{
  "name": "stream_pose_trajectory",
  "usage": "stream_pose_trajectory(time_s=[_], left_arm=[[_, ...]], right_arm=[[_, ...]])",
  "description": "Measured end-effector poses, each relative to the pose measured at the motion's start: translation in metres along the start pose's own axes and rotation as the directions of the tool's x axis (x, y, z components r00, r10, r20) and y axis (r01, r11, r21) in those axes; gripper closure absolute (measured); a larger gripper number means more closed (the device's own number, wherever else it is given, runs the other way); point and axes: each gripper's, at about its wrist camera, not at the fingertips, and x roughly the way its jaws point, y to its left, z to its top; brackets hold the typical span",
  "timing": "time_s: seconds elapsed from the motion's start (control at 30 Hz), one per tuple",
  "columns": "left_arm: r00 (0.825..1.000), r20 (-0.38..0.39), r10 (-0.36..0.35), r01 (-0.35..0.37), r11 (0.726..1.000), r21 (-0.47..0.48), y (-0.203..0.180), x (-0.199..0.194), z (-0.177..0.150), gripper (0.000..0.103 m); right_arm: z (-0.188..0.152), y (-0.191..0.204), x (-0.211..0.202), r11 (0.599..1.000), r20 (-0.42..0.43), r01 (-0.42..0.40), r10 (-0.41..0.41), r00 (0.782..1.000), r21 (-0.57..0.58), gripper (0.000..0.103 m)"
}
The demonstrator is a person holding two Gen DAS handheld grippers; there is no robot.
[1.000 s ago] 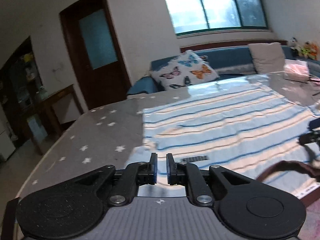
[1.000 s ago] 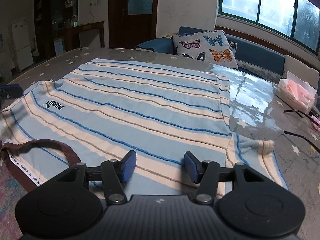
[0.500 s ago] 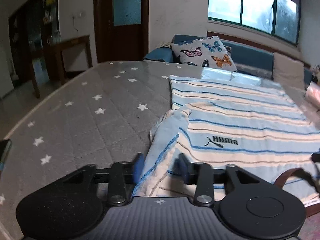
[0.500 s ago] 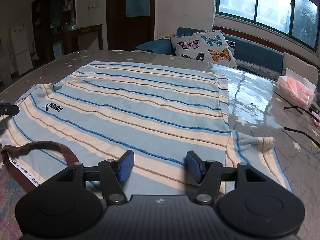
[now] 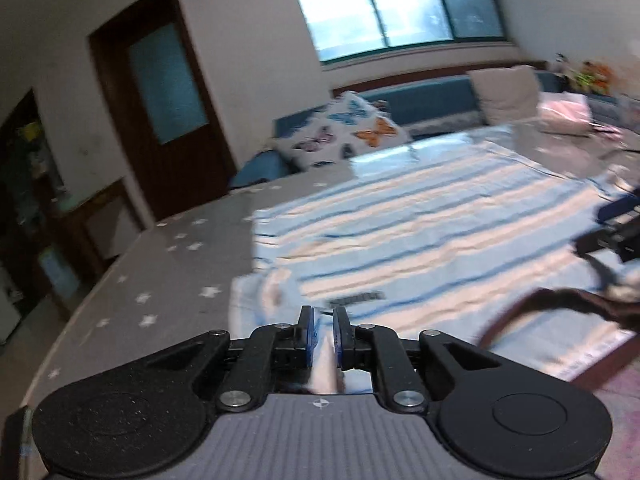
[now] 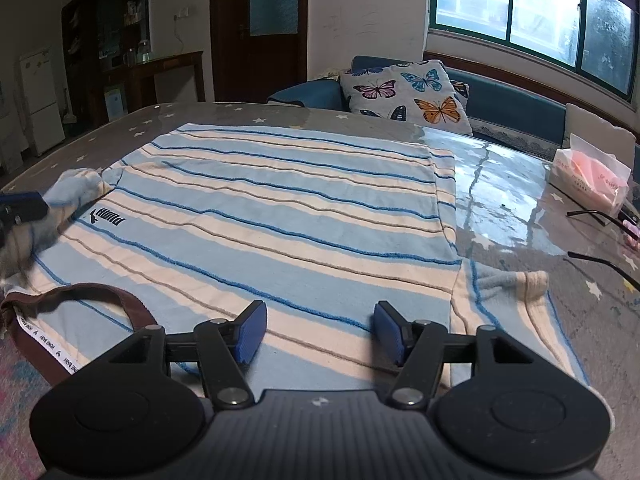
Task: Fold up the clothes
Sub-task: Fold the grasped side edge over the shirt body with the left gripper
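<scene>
A light-blue and cream striped shirt lies spread on the table, its brown collar near me. My left gripper is closing its jaws on a strip of the shirt's left sleeve, which sits pinched between the pads. In the blurred left wrist view the shirt stretches ahead. In the right wrist view the left gripper shows at the far left with the sleeve bunched beside it. My right gripper hangs open just above the near part of the shirt, nothing between its fingers. The right sleeve lies crumpled.
The grey star-patterned table has a glossy part at the right. A pink tissue pack and a pair of glasses lie there. A butterfly cushion rests on the blue sofa behind.
The left gripper, open around the sleeve half a second ago, has narrowed onto it and swung round. The sleeve is now lifted and bunched. The right gripper has stayed put.
</scene>
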Motion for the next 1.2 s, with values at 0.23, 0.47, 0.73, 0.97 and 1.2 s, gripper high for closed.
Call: stream_pose_trajectory(time_s=[0.23, 0.47, 0.73, 0.97, 1.2], left_arm=[[0.998, -0.003, -0.065, 0.065, 0.997, -0.049, 0.004, -0.007, -0.004, 0.065], [0.994, -0.008, -0.111, 0.109, 0.983, -0.148, 0.022, -0.012, -0.014, 0.061], [0.996, 0.027, -0.089, 0.093, 0.976, -0.197, 0.054, -0.038, -0.023, 0.061], [0.995, -0.062, -0.084, 0.070, 0.976, -0.206, 0.070, -0.035, -0.049, 0.061], [0.993, -0.075, -0.089, 0.072, 0.975, -0.208, 0.073, -0.035, -0.061, 0.065]], right_arm=[[0.000, 0.000, 0.000, 1.000, 0.000, 0.000, 0.000, 1.000, 0.000, 0.041], [0.000, -0.001, 0.001, 1.000, -0.001, 0.002, -0.002, 1.000, 0.002, 0.041], [0.004, 0.004, 0.001, 1.000, -0.006, 0.009, -0.009, 1.000, -0.023, 0.040], [0.005, 0.009, 0.001, 0.999, -0.008, 0.001, -0.001, 1.000, -0.039, 0.040], [0.003, 0.007, 0.000, 1.000, -0.014, 0.002, -0.002, 1.000, -0.025, 0.039]])
